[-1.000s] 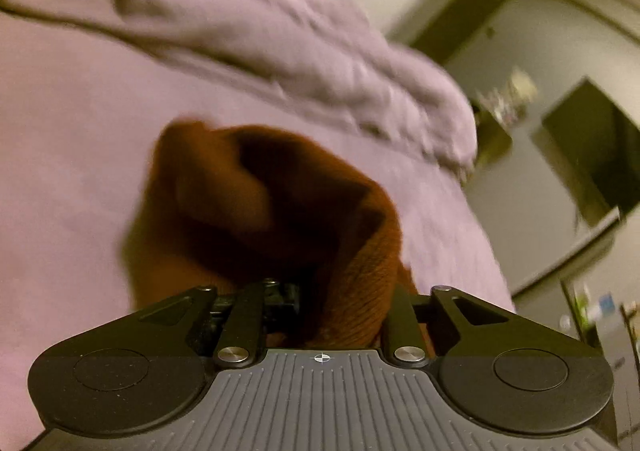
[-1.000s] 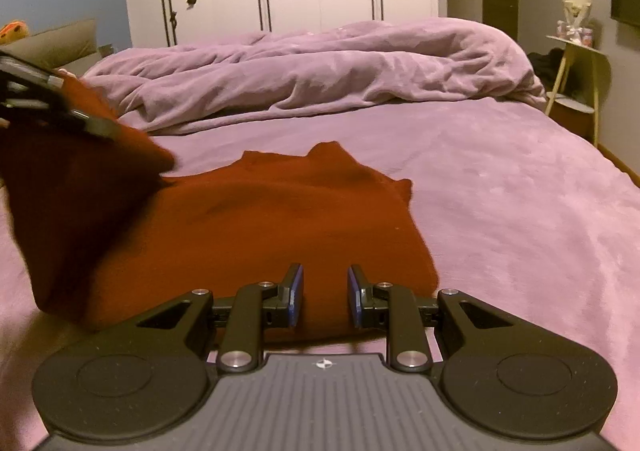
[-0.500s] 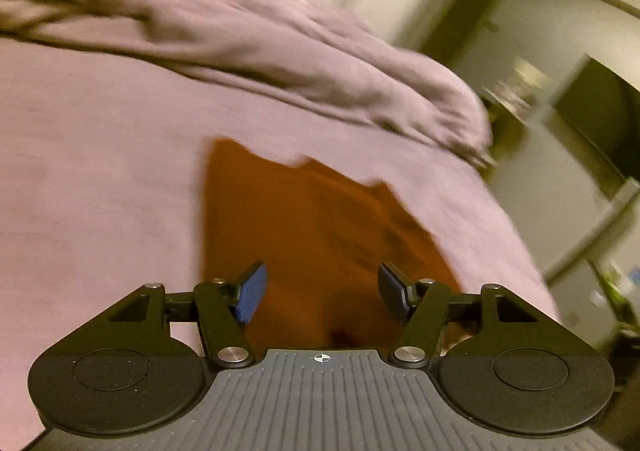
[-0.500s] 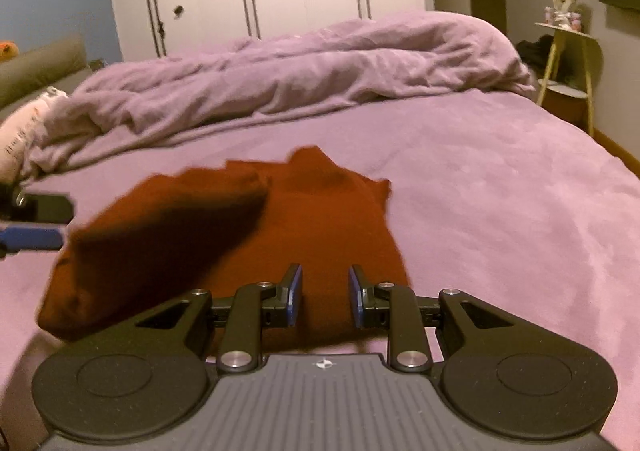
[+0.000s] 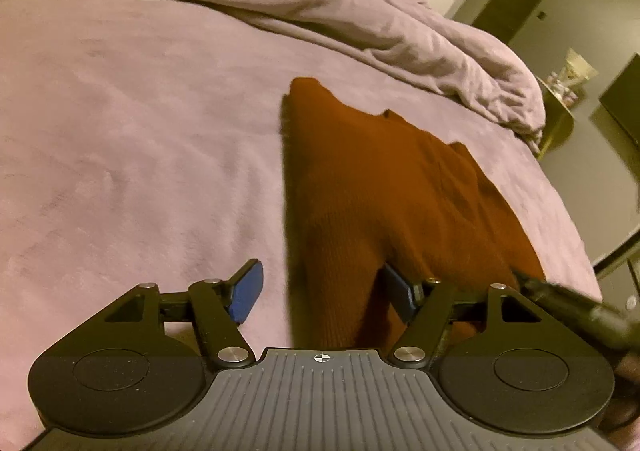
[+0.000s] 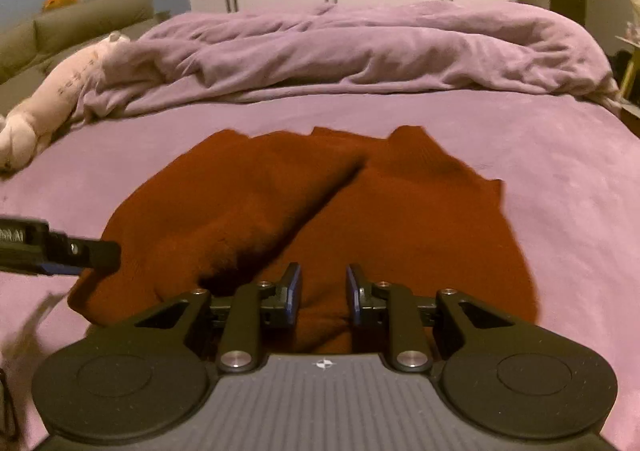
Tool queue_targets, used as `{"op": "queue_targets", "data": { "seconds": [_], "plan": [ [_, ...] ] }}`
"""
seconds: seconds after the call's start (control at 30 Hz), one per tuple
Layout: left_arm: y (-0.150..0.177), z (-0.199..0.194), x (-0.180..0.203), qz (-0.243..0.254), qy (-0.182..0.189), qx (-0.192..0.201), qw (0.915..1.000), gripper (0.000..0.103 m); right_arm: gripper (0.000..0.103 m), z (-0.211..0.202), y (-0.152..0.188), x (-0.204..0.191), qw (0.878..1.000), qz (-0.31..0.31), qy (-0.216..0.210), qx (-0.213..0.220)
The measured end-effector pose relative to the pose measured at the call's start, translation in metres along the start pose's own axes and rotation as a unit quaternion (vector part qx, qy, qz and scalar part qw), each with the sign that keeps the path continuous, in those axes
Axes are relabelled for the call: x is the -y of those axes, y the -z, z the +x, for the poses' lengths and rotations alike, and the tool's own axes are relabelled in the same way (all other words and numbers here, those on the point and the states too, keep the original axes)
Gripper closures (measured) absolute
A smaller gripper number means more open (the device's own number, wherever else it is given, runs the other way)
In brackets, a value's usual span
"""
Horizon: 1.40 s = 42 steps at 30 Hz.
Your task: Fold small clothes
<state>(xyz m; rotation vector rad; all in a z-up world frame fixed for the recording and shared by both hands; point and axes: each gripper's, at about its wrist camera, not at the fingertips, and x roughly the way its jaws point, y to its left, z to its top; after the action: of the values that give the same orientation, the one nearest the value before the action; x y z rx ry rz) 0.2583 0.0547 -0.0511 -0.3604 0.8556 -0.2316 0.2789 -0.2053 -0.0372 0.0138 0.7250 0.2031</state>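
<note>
Left wrist view shows the left gripper (image 5: 320,293) opening, pads clear of the rust knit garment (image 5: 384,179) lying on the bed (image 5: 120,111), so back straight off the laid fold, while right wrist view has the right gripper (image 6: 323,293) narrowly apart, empty, above the garment's near hem, ready to smooth it.

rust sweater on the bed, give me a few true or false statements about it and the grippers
1. The rust sweater lies on the purple bed cover. True.
2. The left gripper is clamped on the sweater. False: its jaws are opening, the cloth lying loose between them.
3. A stuffed toy lies beside the crumpled duvet. True.
4. The sweater is spread out flat, unfolded. False: one side is folded over the body.
5. The right gripper is over the sweater's near edge. True.
</note>
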Motion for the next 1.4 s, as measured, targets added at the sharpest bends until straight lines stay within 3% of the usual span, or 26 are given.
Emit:
{"op": "queue_targets", "data": {
  "seconds": [0.1, 0.17, 0.2, 0.27, 0.37, 0.43, 0.53, 0.67, 0.73, 0.77, 0.87, 0.93, 1.0, 1.07, 1.1, 1.2, 1.3, 1.4],
  "plan": [
    [0.003, 0.005, 0.004, 0.000, -0.001, -0.003, 1.0000, 0.028, 0.077, -0.012, -0.012, 0.011, 0.996, 0.075, -0.044, 0.005],
    [0.004, 0.003, 0.007, -0.005, -0.004, -0.005, 1.0000, 0.028, 0.057, -0.010, -0.022, 0.018, 0.989, 0.122, -0.089, 0.003],
    [0.004, 0.004, 0.008, -0.004, -0.004, -0.007, 1.0000, 0.028, 0.052, -0.007, -0.027, 0.018, 0.985, 0.137, -0.106, -0.001],
    [0.006, 0.002, 0.008, 0.002, -0.005, -0.009, 0.9999, 0.028, 0.049, 0.004, -0.034, 0.016, 0.975, 0.165, -0.147, -0.012],
    [0.008, -0.002, 0.008, 0.005, -0.005, -0.011, 0.9999, 0.029, 0.049, 0.031, -0.042, 0.011, 0.971, 0.164, -0.167, -0.047],
    [0.008, -0.003, 0.010, 0.010, -0.010, -0.011, 0.9998, 0.029, 0.051, 0.045, -0.042, 0.005, 0.971, 0.159, -0.166, -0.066],
    [0.008, -0.008, 0.017, 0.017, -0.027, 0.004, 0.9995, 0.029, 0.089, 0.050, -0.047, -0.003, 0.977, 0.132, -0.156, -0.061],
    [0.008, -0.018, 0.031, 0.056, -0.061, 0.051, 0.9953, 0.026, 0.092, 0.028, -0.054, -0.009, 0.993, 0.054, -0.108, -0.015],
    [0.007, -0.015, 0.032, 0.059, -0.049, 0.045, 0.9961, 0.025, 0.092, 0.020, -0.054, -0.004, 0.995, 0.039, -0.090, -0.007],
    [0.008, -0.011, 0.031, 0.053, -0.045, 0.035, 0.9970, 0.025, 0.100, 0.019, -0.054, 0.000, 0.996, 0.039, -0.081, -0.006],
    [0.008, 0.003, 0.025, 0.025, -0.033, 0.007, 0.9991, 0.024, 0.098, 0.035, -0.046, 0.003, 0.997, 0.030, -0.052, -0.044],
    [0.008, 0.005, 0.021, 0.015, -0.029, 0.003, 0.9995, 0.024, 0.097, 0.035, -0.039, -0.003, 0.998, 0.005, -0.044, -0.041],
    [0.009, 0.002, 0.019, 0.012, -0.025, 0.004, 0.9996, 0.024, 0.086, 0.026, -0.041, -0.002, 0.998, 0.014, -0.052, -0.031],
    [0.009, 0.001, 0.016, 0.013, -0.022, 0.003, 0.9997, 0.024, 0.054, 0.015, -0.042, 0.012, 0.997, 0.052, -0.057, -0.021],
    [0.010, 0.002, 0.016, 0.012, -0.022, 0.003, 0.9997, 0.024, 0.048, 0.012, -0.040, 0.018, 0.997, 0.063, -0.049, -0.017],
    [0.010, 0.003, 0.017, 0.014, -0.025, 0.003, 0.9996, 0.024, 0.045, 0.011, -0.035, 0.044, 0.992, 0.112, -0.047, -0.026],
    [0.011, 0.003, 0.019, 0.013, -0.027, 0.002, 0.9996, 0.022, 0.042, 0.028, -0.032, 0.058, 0.976, 0.176, -0.110, -0.068],
    [0.012, 0.002, 0.019, 0.013, -0.026, -0.001, 0.9996, 0.022, 0.038, 0.034, -0.037, 0.054, 0.970, 0.190, -0.138, -0.066]
  ]
}}
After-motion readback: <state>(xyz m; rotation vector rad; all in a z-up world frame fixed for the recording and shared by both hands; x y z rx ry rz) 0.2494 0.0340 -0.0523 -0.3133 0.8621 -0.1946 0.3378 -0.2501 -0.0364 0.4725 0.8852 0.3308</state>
